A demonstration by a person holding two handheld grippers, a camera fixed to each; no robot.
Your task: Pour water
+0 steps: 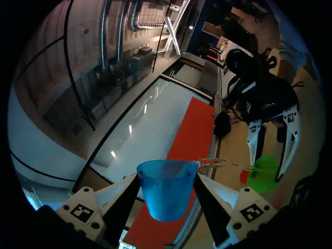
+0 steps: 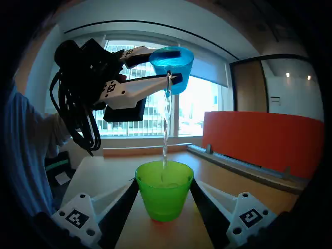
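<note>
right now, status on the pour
Left gripper shut on blue cup, tipped. Right gripper shut on green cup, upright. Water stream landing in green cup. Nothing blocks it.

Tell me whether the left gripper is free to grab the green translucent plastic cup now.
Probably not: the left gripper is shut on the blue plastic cup, pouring water, and the right gripper clamps the green plastic cup.

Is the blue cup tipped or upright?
Tipped. In the right gripper view the blue cup leans, a water stream falling from its rim into the green cup below.
</note>
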